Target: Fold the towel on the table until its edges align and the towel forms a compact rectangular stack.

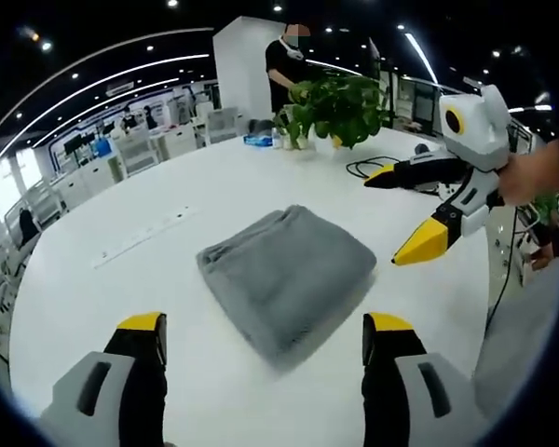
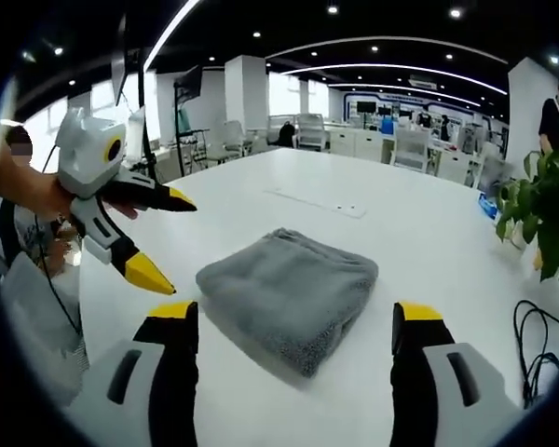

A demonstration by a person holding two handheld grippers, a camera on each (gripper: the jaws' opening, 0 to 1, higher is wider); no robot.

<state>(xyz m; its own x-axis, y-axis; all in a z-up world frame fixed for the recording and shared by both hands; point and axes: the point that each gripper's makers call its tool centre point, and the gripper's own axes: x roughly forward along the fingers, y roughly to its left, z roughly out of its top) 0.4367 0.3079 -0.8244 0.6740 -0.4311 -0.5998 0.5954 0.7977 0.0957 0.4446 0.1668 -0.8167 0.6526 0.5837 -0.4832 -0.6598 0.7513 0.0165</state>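
A grey towel (image 1: 287,277) lies folded into a thick rectangular stack on the white table (image 1: 196,177); it is also in the right gripper view as the towel (image 2: 287,289). My left gripper (image 1: 265,335) hovers open just short of its near edge, jaws wide apart and holding nothing. My right gripper (image 2: 293,321) is likewise open in front of the towel, touching nothing. The right gripper (image 1: 405,212) appears at the right of the left gripper view, open and raised beside the towel. The left gripper (image 2: 172,237) shows at the left of the right gripper view, open, held by a hand.
A potted green plant (image 1: 334,107) stands at the far side of the table, with a person behind it. A black cable (image 2: 538,340) coils on the table by the plant. A flush socket strip (image 1: 142,237) runs along the table. Desks and chairs stand in the room beyond.
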